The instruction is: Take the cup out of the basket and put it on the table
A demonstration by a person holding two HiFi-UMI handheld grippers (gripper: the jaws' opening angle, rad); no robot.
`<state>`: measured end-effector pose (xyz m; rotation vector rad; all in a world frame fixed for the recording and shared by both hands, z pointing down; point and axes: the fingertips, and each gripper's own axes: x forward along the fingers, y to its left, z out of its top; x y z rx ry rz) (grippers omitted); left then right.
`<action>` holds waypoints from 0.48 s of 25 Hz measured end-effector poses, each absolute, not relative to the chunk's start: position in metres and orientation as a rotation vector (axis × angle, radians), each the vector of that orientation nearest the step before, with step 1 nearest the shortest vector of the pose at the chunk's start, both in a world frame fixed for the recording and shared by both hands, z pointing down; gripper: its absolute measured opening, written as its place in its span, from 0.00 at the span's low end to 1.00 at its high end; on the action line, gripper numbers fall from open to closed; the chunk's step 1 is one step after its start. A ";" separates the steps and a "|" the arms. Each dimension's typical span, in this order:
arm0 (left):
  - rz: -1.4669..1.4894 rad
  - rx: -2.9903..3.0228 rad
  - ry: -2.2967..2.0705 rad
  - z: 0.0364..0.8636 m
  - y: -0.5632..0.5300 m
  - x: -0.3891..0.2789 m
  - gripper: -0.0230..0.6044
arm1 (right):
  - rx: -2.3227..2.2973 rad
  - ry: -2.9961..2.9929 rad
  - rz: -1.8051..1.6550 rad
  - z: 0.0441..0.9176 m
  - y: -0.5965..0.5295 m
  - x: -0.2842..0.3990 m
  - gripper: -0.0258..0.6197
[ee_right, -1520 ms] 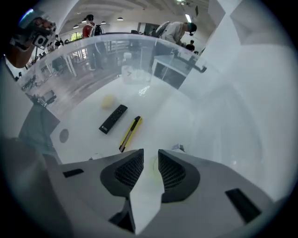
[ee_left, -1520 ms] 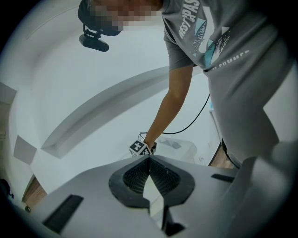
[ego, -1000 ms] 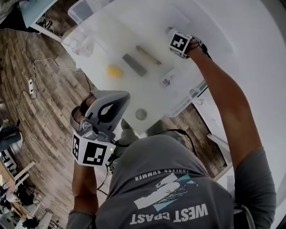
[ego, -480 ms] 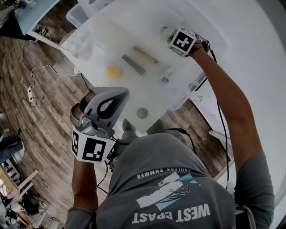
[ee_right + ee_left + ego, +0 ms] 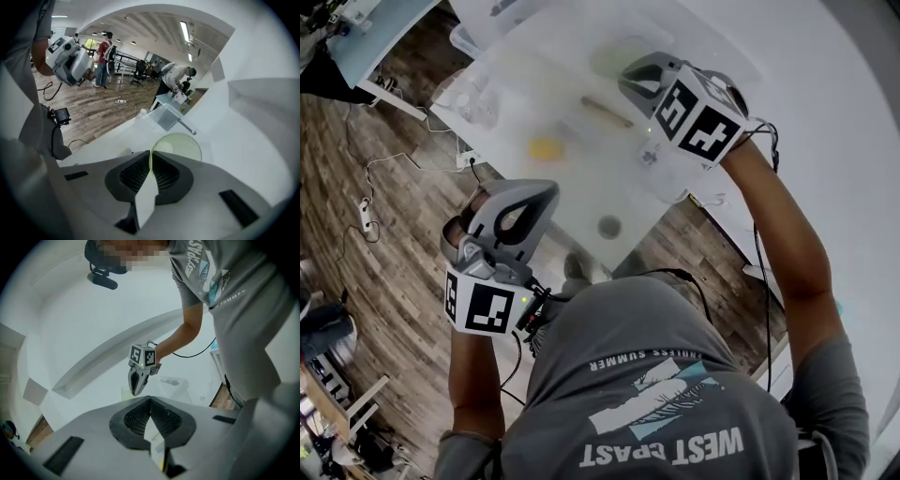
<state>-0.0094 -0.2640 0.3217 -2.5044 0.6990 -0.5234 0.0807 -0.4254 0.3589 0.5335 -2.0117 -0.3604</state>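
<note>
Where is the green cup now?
In the right gripper view, the cup is pinched by its rim in the right gripper; in the head view it shows top centre, just beyond that gripper.

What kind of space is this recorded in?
Probably an open-plan lab or office: brown wood-plank floor, long ceiling strip lights, and other people standing and working in the background.

Open lab hall: wood floor [image 5: 93,110], strip lights [image 5: 184,31], people [image 5: 102,58] working.
</note>
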 end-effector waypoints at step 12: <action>-0.557 -2.476 0.739 0.322 -0.240 -0.065 0.05 | 0.386 -2.151 -0.480 0.323 -0.281 -0.024 0.08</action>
